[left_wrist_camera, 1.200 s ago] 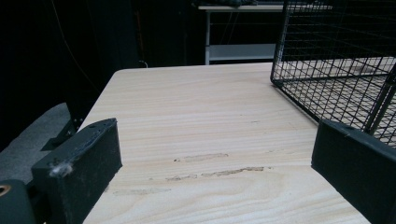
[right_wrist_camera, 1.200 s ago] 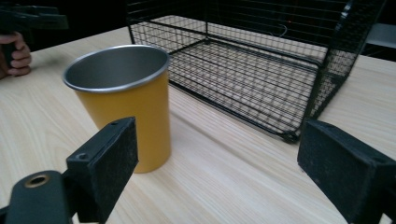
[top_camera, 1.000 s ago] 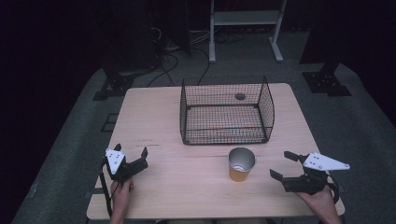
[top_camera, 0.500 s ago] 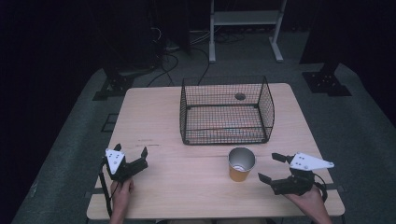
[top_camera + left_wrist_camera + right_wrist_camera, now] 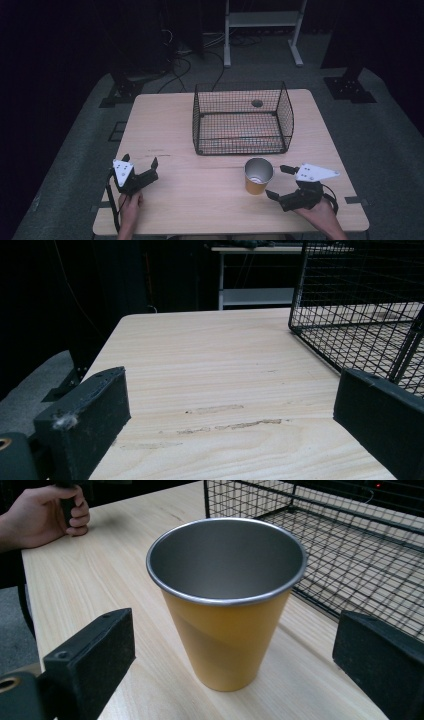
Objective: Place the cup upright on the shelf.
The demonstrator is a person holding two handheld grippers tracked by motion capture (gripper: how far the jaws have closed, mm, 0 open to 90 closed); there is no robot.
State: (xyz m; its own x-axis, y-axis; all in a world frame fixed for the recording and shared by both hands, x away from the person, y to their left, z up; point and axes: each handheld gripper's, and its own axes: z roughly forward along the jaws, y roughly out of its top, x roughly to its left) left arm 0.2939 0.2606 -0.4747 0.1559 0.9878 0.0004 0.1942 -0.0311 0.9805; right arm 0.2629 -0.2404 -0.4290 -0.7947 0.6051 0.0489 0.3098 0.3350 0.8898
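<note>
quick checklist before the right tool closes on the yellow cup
1. Right tool open wide enough for the cup: ok.
2. Yellow cup upright on the table: ok.
3. Cup centred between the jaws, right gripper view: ok.
4. Jaws level with the cup wall, not yet touching: ok.
5. Cup empty: ok, bare metal inside.
6. Left tool open and apart from the cup: ok.
7. Wire basket empty, if it is the target: cannot tell fully.

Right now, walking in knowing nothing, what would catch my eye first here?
Probably the yellow metal cup, standing upright near the table's front edge, straight ahead of the right gripper, whose jaws are spread wide. Behind it sits a black wire basket. The left gripper rests open at the near left.
</note>
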